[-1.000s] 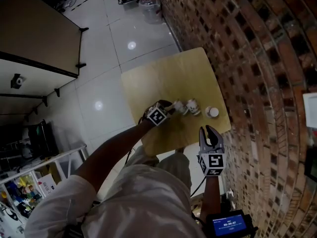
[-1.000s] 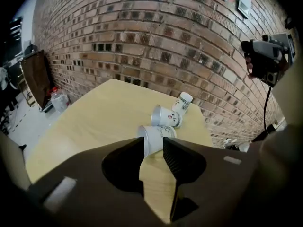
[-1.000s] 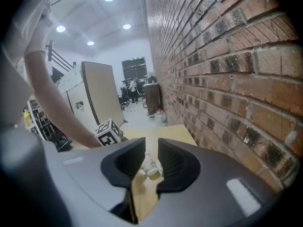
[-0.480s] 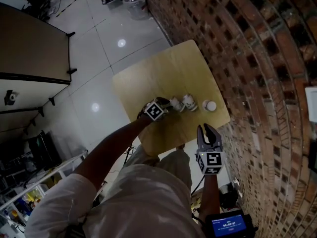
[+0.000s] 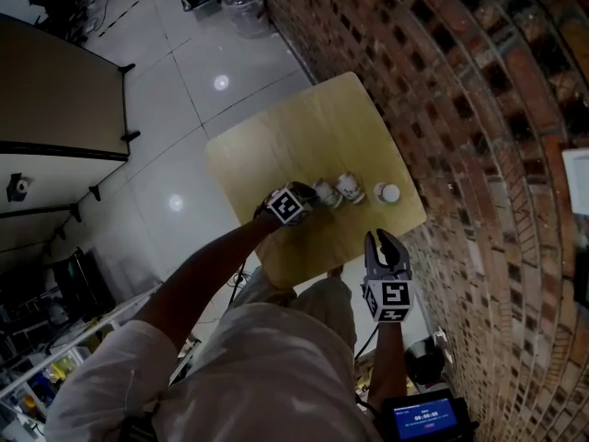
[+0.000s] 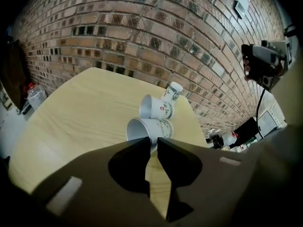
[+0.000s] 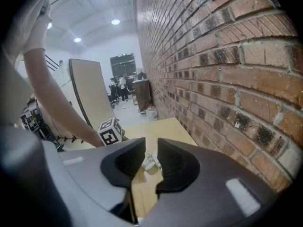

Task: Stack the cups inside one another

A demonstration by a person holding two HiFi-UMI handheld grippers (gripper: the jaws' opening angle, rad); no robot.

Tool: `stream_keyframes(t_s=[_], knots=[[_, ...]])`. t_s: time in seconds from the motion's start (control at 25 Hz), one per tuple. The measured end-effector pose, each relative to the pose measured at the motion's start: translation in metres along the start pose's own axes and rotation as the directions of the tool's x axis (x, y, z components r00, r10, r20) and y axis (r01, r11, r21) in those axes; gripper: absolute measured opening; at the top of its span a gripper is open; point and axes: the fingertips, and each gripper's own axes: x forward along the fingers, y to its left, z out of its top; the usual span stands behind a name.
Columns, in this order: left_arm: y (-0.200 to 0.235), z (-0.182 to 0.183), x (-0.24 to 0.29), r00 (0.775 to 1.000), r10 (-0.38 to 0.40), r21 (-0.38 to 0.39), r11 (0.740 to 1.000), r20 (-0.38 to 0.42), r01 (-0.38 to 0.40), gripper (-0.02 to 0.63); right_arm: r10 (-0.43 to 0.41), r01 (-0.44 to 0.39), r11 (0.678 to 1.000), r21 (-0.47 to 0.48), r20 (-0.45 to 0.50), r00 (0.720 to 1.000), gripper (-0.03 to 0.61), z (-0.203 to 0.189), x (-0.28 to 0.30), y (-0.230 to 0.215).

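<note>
Left gripper (image 5: 308, 194), held in the person's left hand, is seen reaching onto a pale wooden table (image 5: 304, 127) that stands against a brick wall (image 5: 479, 109). Its jaws have just been closing and are now drawn narrow, with the rim of the nearest paper cup (image 6: 152, 128) pinched between their tips. That cup is laid on its side, its open mouth turned toward the gripper.

A second cup (image 6: 157, 109) is also laid on its side, just beyond the first and touching it or nearly so. A third cup (image 6: 173, 91) is stood on end a little further along, near the table's edge by the wall. In the head view the three cups are seen in a row across the table.

Right gripper (image 5: 382, 238) is held apart from the cups, over the table's near edge. Its jaws are set narrowly apart, and nothing is held between them; only the distant cups are glimpsed through the gap. Glossy white floor tiles (image 5: 230, 63) are seen beyond the table.
</note>
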Motion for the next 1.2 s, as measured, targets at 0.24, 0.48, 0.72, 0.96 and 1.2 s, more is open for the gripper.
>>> stream_keyframes(t_s=[0.24, 0.48, 0.72, 0.96, 1.2], knots=[[-0.005, 0.002, -0.007, 0.999, 0.035, 0.020, 0.999, 0.003, -0.035, 0.054, 0.008, -0.008, 1.000, -0.004, 0.008, 1.000, 0.079, -0.001, -0.002, 0.001], [-0.014, 0.004, -0.017, 0.996, 0.086, 0.102, 0.991, -0.010, -0.085, 0.029, 0.022, -0.022, 1.000, -0.016, 0.013, 1.000, 0.078, -0.006, -0.006, 0.000], [-0.026, 0.005, -0.026, 0.990, 0.135, 0.193, 0.973, -0.030, -0.127, 0.029, 0.036, -0.035, 0.999, -0.018, 0.024, 0.999, 0.079, -0.010, -0.013, -0.003], [-0.040, -0.001, -0.027, 0.967, 0.238, 0.397, 0.900, -0.092, -0.183, 0.029, 0.047, -0.046, 0.999, -0.025, 0.034, 0.998, 0.080, -0.015, -0.023, -0.006], [-0.052, -0.017, -0.021, 0.926, 0.349, 0.628, 0.756, -0.146, -0.186, 0.029, 0.057, -0.056, 0.998, -0.033, 0.036, 0.998, 0.079, -0.022, -0.030, -0.010]])
